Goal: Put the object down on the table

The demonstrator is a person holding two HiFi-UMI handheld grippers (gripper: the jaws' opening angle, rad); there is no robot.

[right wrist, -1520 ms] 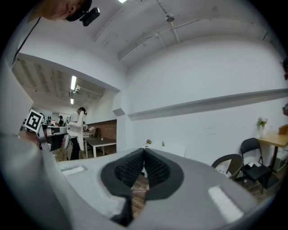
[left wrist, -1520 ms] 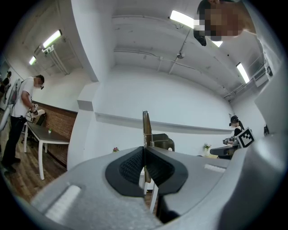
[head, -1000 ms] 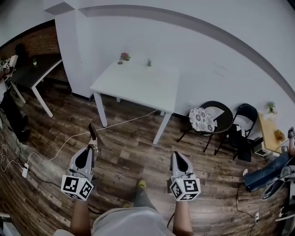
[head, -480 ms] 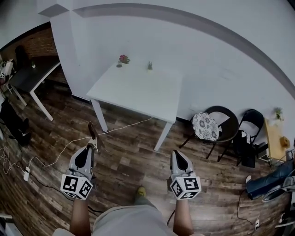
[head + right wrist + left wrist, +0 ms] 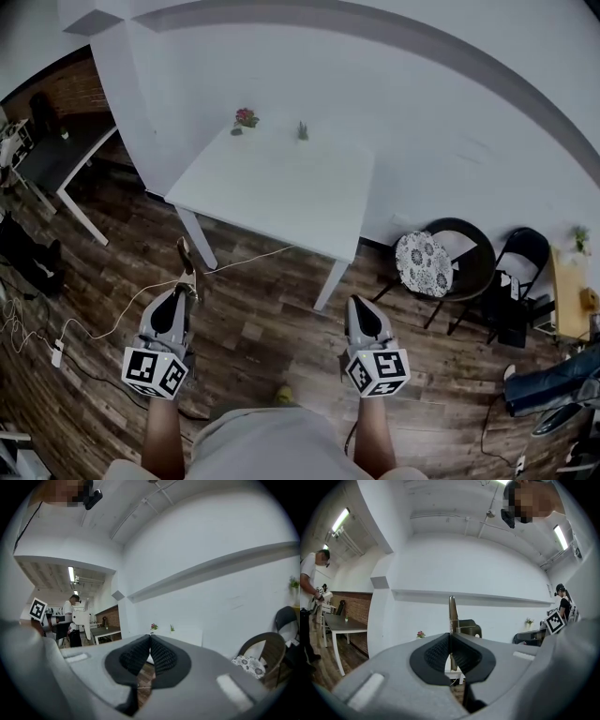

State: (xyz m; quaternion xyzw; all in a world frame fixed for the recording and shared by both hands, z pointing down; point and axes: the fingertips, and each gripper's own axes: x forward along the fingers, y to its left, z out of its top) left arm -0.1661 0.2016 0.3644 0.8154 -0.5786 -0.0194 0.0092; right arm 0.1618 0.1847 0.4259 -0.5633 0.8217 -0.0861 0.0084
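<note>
My left gripper [image 5: 187,289] is shut on a thin, flat tool [image 5: 186,258] with a brownish end that sticks out forward over the wooden floor. In the left gripper view the tool [image 5: 453,613] rises as a narrow metal strip from between the closed pads of my left gripper [image 5: 450,637]. My right gripper [image 5: 359,305] is shut with nothing in it, and its pads [image 5: 140,653] meet at the tip. The white table [image 5: 281,187] stands ahead of both grippers, against the white wall.
A small pot of pink flowers [image 5: 246,118] and a tiny green plant [image 5: 303,129] stand at the table's far edge. A round chair with a patterned cushion [image 5: 422,262] and a folding chair [image 5: 516,272] are at the right. A cable [image 5: 131,300] crosses the floor. A dark desk [image 5: 66,155] is at left.
The whole view has moved forward: the white table is closer and larger. Both grippers keep their pose, and the left one still holds the tool.
</note>
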